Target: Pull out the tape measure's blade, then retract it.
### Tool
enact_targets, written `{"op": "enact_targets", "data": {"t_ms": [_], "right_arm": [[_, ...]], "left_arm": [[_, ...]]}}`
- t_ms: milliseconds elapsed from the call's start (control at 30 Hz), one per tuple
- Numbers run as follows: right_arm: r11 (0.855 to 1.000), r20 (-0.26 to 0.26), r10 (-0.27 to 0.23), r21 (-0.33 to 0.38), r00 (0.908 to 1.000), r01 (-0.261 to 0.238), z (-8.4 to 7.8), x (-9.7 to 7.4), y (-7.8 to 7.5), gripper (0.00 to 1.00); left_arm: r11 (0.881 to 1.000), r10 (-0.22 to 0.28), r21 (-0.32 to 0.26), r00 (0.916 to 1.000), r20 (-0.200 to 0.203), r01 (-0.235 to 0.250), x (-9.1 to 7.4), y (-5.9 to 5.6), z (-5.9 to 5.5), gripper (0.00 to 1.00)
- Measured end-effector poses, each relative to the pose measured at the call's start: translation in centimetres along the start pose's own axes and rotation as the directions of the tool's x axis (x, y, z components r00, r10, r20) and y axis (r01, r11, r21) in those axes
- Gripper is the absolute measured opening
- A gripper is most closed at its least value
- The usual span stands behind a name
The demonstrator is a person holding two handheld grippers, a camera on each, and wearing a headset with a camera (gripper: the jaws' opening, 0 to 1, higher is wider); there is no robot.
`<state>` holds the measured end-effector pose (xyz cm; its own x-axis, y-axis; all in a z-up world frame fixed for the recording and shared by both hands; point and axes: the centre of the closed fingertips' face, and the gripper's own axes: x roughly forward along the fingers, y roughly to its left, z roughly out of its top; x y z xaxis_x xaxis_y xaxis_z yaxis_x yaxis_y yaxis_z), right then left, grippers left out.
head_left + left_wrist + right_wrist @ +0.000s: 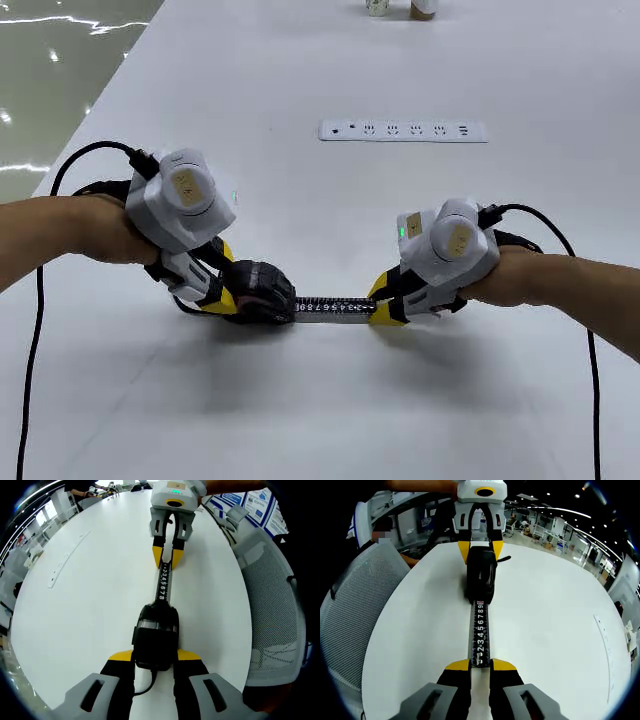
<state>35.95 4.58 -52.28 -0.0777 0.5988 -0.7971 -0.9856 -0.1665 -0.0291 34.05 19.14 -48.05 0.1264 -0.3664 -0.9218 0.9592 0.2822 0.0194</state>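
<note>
Tabletop [300, 210] spreads white beneath the left gripper [226, 292], its jaws pinching the black tape measure case [262, 290], and the facing right gripper [383, 302], clamped on the tip of the short numbered blade [335, 305] stretched between them.

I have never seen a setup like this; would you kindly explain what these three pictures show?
There is no robot here: a person works two hand-held claws. One picture comes from a headset camera looking down at the white table. The other two come from cameras riding on the claws, each facing the other claw. The left claw is shut on the black tape measure. The right claw pinches the end of its blade, which is drawn out a short way with its numbers showing. A white power strip lies farther back.
</note>
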Motion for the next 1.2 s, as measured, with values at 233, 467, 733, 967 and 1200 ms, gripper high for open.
{"op": "enact_targets", "data": {"t_ms": [233,467,733,967,1200], "right_arm": [[1.0,-0.015,0.002,0.001,0.9999,-0.002,-0.8,-0.6,0.1,0.09],[1.0,-0.033,0.004,0.003,0.9994,-0.004,-1.6,-1.3,0.1,0.09],[1.0,-0.055,0.008,0.003,0.9985,-0.007,-2.5,-2.0,0.1,0.09],[1.0,-0.07,0.011,0.004,0.9975,-0.01,-3.2,-2.6,0.1,0.09],[1.0,-0.085,0.012,0.008,0.9963,-0.012,-4.0,-3.2,0.2,0.09]], "left_arm": [[1.0,-0.002,0.002,1.0,-0.002,0.002,0.0,0.0,0.0,0.23],[1.0,-0.002,0.002,1.0,-0.005,0.002,-0.1,0.0,0.0,0.23],[1.0,-0.004,0.001,1.0,-0.008,0.004,-0.1,0.0,0.0,0.23],[1.0,-0.003,-0.001,0.9999,-0.011,0.003,-0.1,0.0,-0.1,0.23],[1.0,-0.003,-0.003,0.9999,-0.012,0.003,-0.1,0.0,-0.1,0.23]]}}
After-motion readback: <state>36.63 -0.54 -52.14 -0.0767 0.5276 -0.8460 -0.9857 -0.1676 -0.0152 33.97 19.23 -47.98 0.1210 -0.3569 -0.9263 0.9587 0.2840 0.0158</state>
